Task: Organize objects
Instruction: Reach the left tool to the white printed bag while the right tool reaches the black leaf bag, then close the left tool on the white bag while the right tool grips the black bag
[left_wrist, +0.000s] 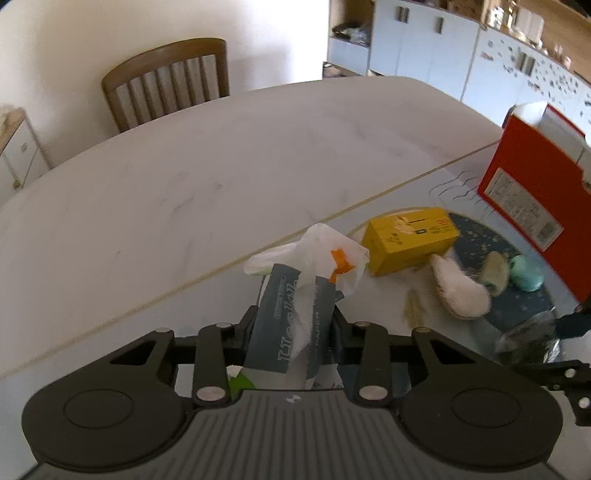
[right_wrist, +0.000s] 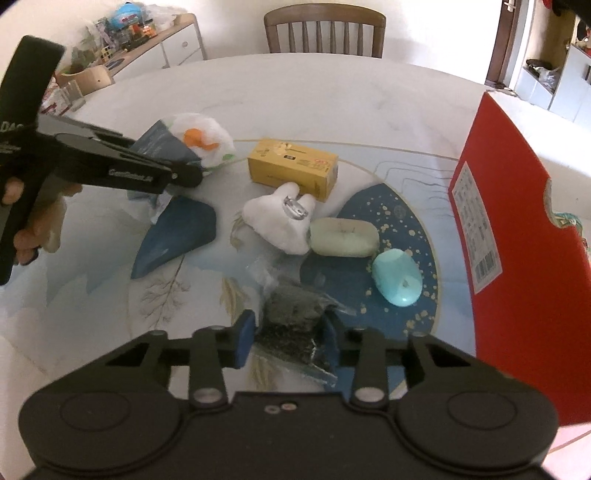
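Observation:
My left gripper (left_wrist: 293, 332) is shut on a grey tissue pack (left_wrist: 284, 317), with crumpled white plastic bearing an orange mark (left_wrist: 328, 251) at the pack's top. The right wrist view shows this gripper (right_wrist: 181, 177) from the side, lifted over the table's left part and held by a person's hand (right_wrist: 33, 229). My right gripper (right_wrist: 288, 341) points down at the table. Its blue pads (right_wrist: 243, 339) press on a clear bag of dark bits (right_wrist: 291, 321). Both packs are partly hidden by the fingers.
On the patterned mat (right_wrist: 406, 221) lie a yellow box (right_wrist: 293, 168), a white plush (right_wrist: 280, 218), a pale green bar (right_wrist: 343, 236), a teal oval (right_wrist: 397, 277) and a blue pouch (right_wrist: 177, 236). A tall red box (right_wrist: 517, 258) stands right. A chair (right_wrist: 325, 29) stands behind the table.

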